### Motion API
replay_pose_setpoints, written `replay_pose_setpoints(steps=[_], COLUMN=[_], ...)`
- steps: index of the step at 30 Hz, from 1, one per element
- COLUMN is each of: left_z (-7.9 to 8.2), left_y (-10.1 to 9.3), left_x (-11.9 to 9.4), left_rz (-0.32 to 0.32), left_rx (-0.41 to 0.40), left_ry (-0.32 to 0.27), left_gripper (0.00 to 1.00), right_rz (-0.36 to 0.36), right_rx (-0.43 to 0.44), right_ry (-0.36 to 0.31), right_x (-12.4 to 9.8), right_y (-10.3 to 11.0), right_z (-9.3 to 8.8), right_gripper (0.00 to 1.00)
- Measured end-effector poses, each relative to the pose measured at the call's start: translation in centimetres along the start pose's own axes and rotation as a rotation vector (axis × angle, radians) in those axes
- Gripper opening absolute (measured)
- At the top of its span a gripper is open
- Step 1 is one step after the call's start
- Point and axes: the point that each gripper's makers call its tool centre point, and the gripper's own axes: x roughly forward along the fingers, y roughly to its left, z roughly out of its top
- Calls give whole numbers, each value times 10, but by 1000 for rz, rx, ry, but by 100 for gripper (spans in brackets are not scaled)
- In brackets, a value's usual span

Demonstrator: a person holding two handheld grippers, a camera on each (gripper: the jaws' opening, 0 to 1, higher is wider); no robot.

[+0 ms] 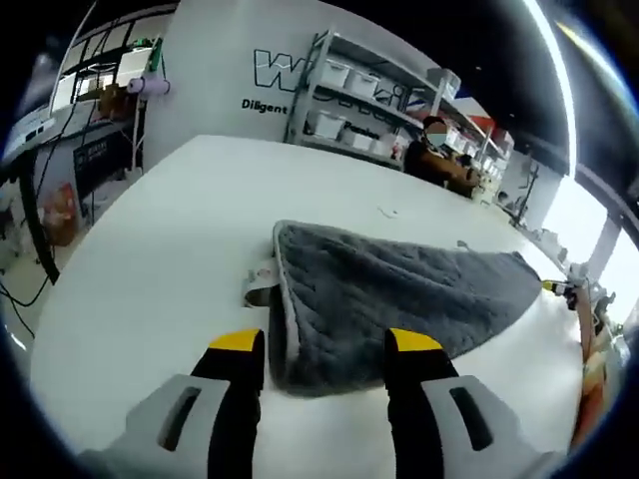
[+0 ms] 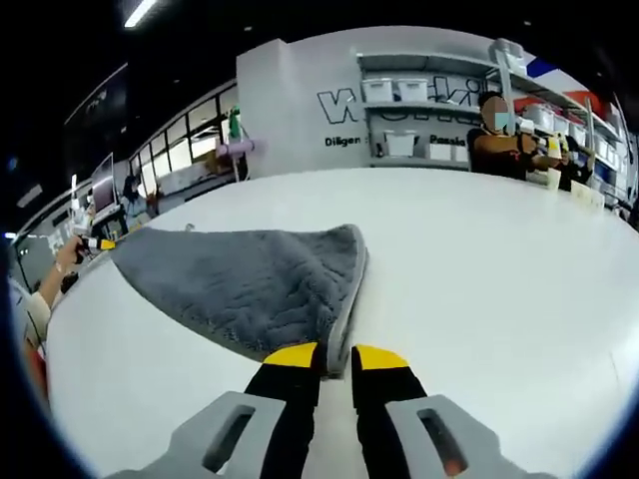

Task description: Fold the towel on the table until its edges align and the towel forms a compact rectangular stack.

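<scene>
1. Left gripper view: left tool [image 1: 325, 354] stands apart, straddling the grey towel's [image 1: 399, 294] near corner, on the white counter [image 1: 150, 269].
2. Right tool [image 2: 334, 361] looks clamped on its edge; judged: lift both corners evenly.

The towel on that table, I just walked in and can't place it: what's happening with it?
A person is folding a grey towel on a white table with two handheld grippers. The towel already lies doubled over. The right gripper has its jaws nearly together around the towel's near edge, apparently pinching it. The left gripper is open, jaws either side of the opposite corner, not yet gripping. Another person sits by the shelves behind.
</scene>
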Motion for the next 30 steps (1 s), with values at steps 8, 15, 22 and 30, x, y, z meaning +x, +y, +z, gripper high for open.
replay_pose_setpoints(steps=[8,15,22,30], left_z=[-6,-5,-11,-33], left_y=[-9,-6,-17,-27], left_x=[-3,-7,-24,-38], left_rz=[-31,-58,-88,-55], left_rx=[-1,-83,-69,-23], left_ry=[-65,-74,-42,13], left_gripper=[19,13,12,12], right_rz=[-11,-35,-94,-185], right_rx=[-9,-17,-66,-196], right_ry=[2,-8,16,82], right_x=[0,-1,-5,-3], right_y=[0,-3,-19,-22], right_z=[0,2,3,5], right_gripper=[3,2,1,1])
